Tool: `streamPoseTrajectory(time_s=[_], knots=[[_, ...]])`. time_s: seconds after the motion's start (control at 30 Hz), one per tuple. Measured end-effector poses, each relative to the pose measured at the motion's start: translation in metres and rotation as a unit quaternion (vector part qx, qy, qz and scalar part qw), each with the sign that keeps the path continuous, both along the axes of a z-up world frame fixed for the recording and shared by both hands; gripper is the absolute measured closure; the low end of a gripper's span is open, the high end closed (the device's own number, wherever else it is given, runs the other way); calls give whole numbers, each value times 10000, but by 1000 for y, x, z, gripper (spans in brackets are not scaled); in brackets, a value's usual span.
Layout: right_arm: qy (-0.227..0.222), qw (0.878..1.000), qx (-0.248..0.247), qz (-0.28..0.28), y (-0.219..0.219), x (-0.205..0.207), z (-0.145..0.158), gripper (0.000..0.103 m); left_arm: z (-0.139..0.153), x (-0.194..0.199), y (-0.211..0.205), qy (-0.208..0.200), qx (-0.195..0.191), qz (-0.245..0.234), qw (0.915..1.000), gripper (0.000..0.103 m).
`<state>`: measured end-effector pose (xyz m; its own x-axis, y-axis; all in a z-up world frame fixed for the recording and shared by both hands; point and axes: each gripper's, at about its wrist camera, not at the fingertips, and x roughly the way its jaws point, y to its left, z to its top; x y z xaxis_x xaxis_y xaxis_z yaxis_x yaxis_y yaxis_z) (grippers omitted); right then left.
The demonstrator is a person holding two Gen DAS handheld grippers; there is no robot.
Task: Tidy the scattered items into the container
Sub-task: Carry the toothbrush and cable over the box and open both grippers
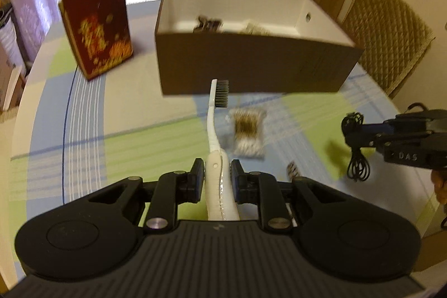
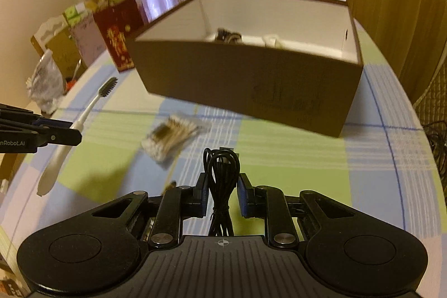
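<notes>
My left gripper (image 1: 218, 172) is shut on a white toothbrush (image 1: 214, 130), held above the table with its dark bristles pointing toward the brown cardboard box (image 1: 251, 66). My right gripper (image 2: 222, 183) is shut on a coiled black cable (image 2: 222, 172), also lifted, short of the box (image 2: 251, 91). The box is open on top with a white inside and a few small items in it. A clear packet of cotton swabs (image 1: 248, 133) lies on the cloth in front of the box, between the two grippers. From the left wrist view the right gripper (image 1: 360, 130) shows at the right edge.
A red and gold paper bag (image 1: 97, 27) stands left of the box. A small striped item (image 1: 293, 169) lies near my left fingers. The round table has a checked green and blue cloth (image 2: 279, 147). A woven chair (image 1: 391, 35) stands beyond the right side. Clutter sits off the table's left.
</notes>
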<state>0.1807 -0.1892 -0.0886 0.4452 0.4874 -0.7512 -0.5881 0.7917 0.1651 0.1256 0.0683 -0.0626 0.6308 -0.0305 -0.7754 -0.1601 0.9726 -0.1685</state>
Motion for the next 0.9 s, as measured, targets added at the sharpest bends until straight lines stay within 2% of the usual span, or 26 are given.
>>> streamPoseTrajectory(time_s=[0.47, 0.9], knots=[[-290, 9985, 471, -51, -14, 14, 39, 79, 45, 31, 2, -647, 10, -130, 9978, 87], [-759, 9933, 868, -38, -19, 72, 83, 79, 89, 88, 25, -1219, 154, -178, 9923, 87]])
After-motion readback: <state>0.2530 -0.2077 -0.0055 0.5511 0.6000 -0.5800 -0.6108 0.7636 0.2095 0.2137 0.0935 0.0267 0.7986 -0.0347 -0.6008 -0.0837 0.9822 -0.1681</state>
